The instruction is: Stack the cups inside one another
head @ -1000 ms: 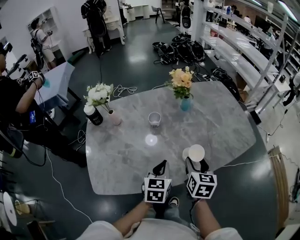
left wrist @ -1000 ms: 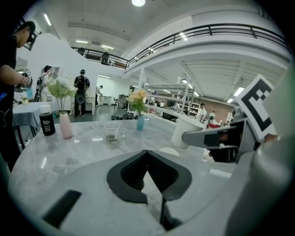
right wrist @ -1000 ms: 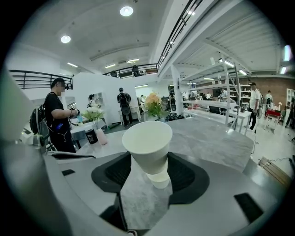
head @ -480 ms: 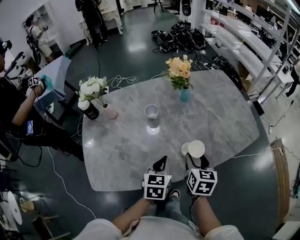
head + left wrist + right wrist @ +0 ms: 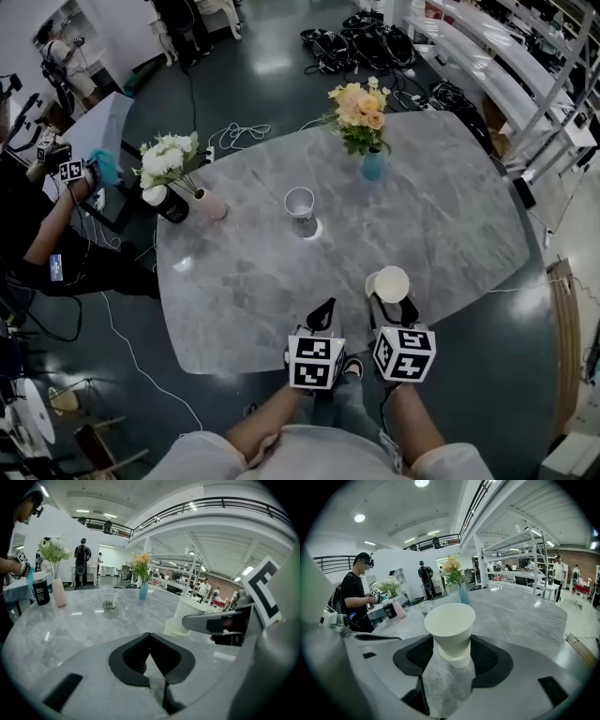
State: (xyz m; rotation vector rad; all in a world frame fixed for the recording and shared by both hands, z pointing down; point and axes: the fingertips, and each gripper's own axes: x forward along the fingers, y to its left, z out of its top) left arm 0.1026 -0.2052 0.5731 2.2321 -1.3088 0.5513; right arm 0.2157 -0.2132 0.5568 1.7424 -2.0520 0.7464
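Both forearms (image 5: 267, 427) come in from 6 o'clock, side by side, with the marker cubes facing up. I read the left gripper (image 5: 150, 638) as pressed together with nothing in it, poised over the near table edge. The right gripper (image 5: 452, 648) sits at its 3 o'clock, pinching a white cup (image 5: 450, 620) that is seated partway in a second white cup (image 5: 453, 657).

Past them spreads the grey marble table (image 5: 450, 225). A patterned cup (image 5: 300, 202) stands alone near its middle, at 12 o'clock and well apart from the pair. A blue vase (image 5: 372, 166) of orange flowers is at 1 o'clock. A pink vase (image 5: 211, 204) and a black bottle (image 5: 167, 202) are at 10. Off the table at 9 o'clock is a person (image 5: 37, 225). The dark glossy floor (image 5: 272, 94) carries bags (image 5: 361, 47) at 12.
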